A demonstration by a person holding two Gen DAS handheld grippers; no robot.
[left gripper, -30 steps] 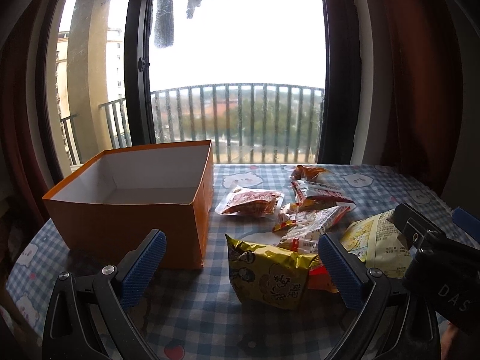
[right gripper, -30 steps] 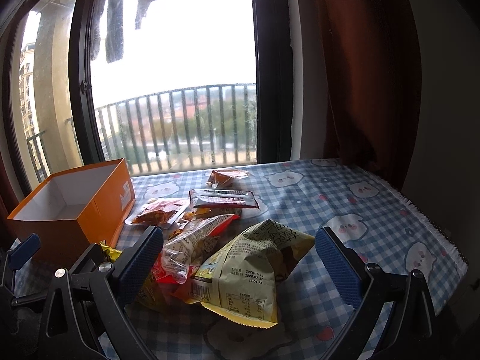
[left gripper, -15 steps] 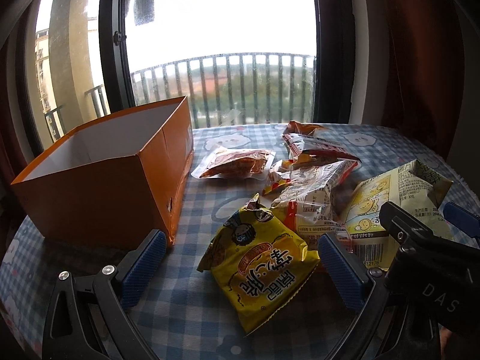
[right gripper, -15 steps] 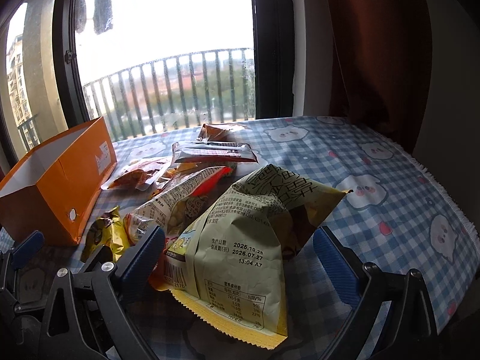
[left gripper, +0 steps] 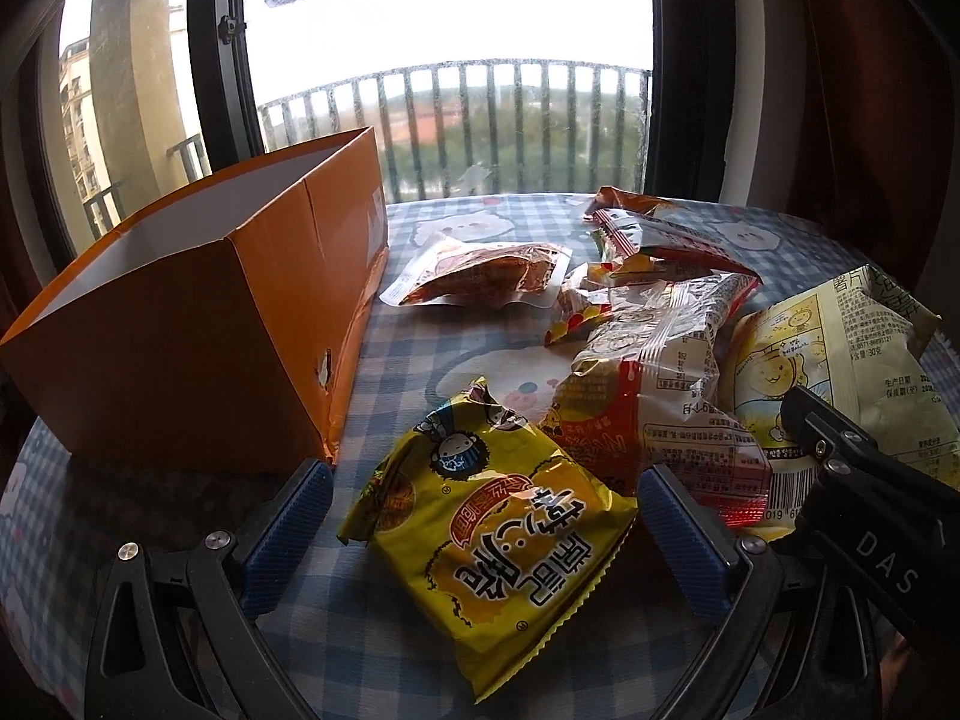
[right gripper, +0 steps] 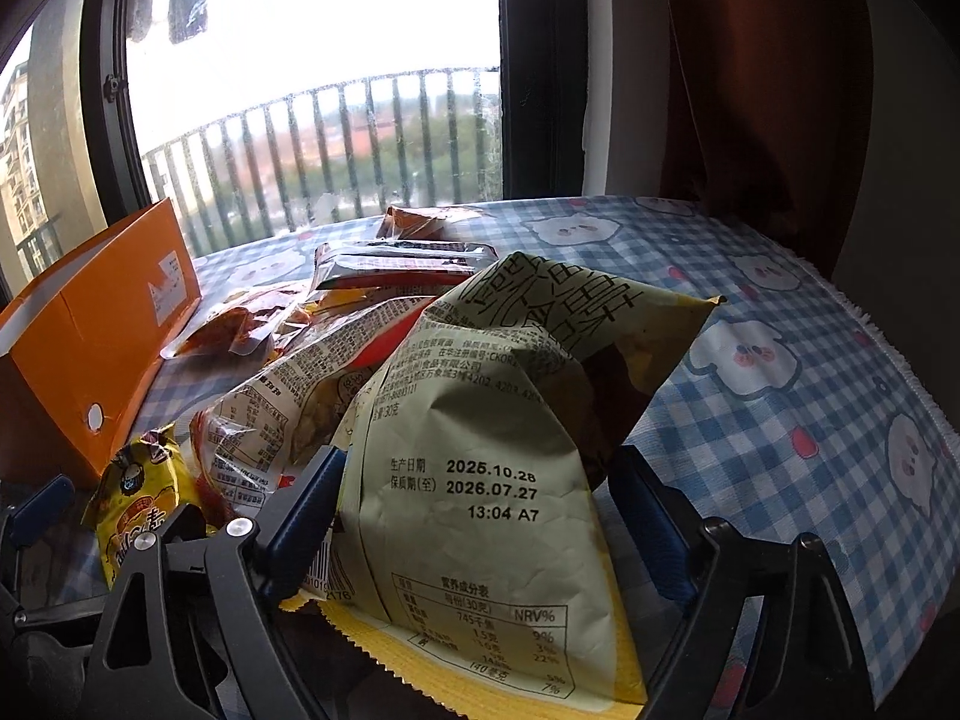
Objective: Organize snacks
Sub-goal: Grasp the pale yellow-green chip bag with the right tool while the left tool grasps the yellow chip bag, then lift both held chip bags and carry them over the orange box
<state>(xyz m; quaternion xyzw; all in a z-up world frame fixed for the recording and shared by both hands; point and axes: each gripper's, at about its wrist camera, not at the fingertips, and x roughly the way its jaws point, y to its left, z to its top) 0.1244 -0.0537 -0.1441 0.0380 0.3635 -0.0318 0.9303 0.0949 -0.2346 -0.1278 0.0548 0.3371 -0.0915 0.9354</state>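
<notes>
Two claws over the near tabletop point(left gripper: 408, 360): left claw point(left gripper: 480, 531) apart around yellow packet point(left gripper: 492, 534); right claw point(right gripper: 480, 516) closing around pale bag point(right gripper: 492, 480), not visibly pinched. Further packets lie beyond; orange box point(left gripper: 198, 324), far left, apparently empty; nothing sorted yet.

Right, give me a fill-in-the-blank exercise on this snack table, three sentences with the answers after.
1. The open cardboard box is coloured ____.
2. The bright yellow crinkly snack packet lies between the blue pads of the ____ tool.
3. The right tool, its jaws closing, straddles the pale green snack bag printed with dates; the first year reads ____.

Missing words: orange; left; 2025
</notes>
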